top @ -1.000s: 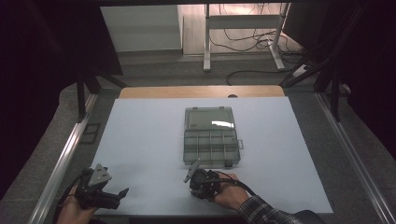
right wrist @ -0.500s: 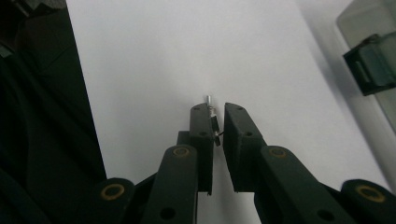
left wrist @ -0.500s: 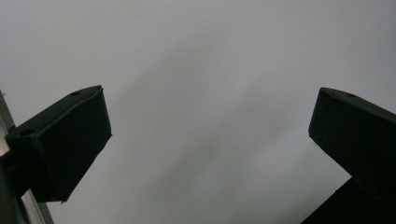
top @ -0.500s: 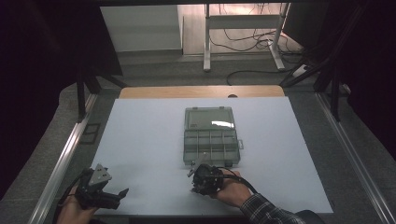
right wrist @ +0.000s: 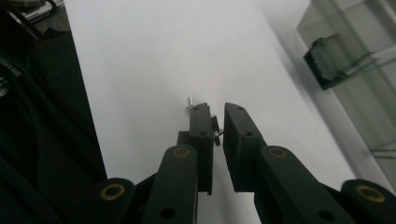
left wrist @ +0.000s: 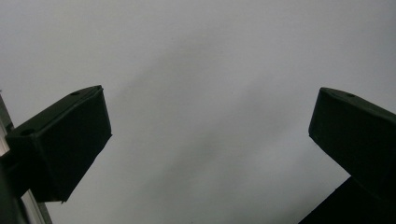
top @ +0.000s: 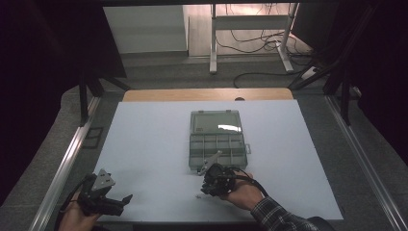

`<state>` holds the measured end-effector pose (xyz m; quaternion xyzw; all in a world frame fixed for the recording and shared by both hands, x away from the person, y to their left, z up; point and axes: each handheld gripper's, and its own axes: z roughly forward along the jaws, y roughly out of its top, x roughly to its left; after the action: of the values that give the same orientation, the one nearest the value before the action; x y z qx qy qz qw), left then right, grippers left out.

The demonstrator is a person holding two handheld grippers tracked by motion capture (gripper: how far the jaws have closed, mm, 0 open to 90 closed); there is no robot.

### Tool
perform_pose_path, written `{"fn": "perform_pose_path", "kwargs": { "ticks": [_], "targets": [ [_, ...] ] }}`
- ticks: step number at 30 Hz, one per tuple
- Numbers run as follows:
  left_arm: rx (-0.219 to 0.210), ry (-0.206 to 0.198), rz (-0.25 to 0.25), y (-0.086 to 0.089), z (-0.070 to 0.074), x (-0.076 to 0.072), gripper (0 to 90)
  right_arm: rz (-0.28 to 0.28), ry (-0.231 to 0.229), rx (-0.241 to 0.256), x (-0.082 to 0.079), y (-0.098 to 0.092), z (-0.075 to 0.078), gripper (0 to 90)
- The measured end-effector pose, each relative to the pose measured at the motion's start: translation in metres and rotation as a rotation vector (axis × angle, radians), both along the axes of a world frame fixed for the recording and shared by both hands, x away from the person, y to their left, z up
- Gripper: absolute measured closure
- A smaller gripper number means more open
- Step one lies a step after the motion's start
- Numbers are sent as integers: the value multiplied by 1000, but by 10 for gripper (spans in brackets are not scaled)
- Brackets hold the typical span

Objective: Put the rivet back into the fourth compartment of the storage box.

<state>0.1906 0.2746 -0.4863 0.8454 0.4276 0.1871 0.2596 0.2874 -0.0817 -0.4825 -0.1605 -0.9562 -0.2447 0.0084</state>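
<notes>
Right tool [right wrist: 215, 122] jaws nearly closed, narrow gap, pinching a small metal part [right wrist: 215, 131] between the tips; part too small to tell its long axis. Just past the left jaw tip a small screw [right wrist: 190, 101] lies on the white worktop [right wrist: 154, 56], its short shaft running roughly along the jaw line, pointing away from the camera. In the high view the right tool [top: 215, 180] sits near the front edge, with the screw [top: 197, 196] just to its left. Compartment box [top: 217, 139] just beyond the tool, lid open, long axis running away from the person. Left tool [left wrist: 210, 140] jaws wide apart, gripping nothing, over bare worktop; in the high view the left tool [top: 108, 199] is at the front left corner, well apart from the box. Wide free surface left and right of the box
</notes>
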Motion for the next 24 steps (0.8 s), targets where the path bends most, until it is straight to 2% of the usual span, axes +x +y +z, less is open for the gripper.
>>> {"fn": "perform_pose_path", "kwargs": {
  "ticks": [12, 21, 24],
  "targets": [
    [-16, 13, 7, 0, 0, 1, 0, -55, -9, 58, 10, -18, 16, 802],
    [-16, 16, 7, 0, -1, 1, 0, -152, -29, 107, 29, -46, 31, 803],
    [-16, 16, 6, 0, -1, 1, 0, -169, -33, 109, 32, -51, 33, 803]
  ]
}}
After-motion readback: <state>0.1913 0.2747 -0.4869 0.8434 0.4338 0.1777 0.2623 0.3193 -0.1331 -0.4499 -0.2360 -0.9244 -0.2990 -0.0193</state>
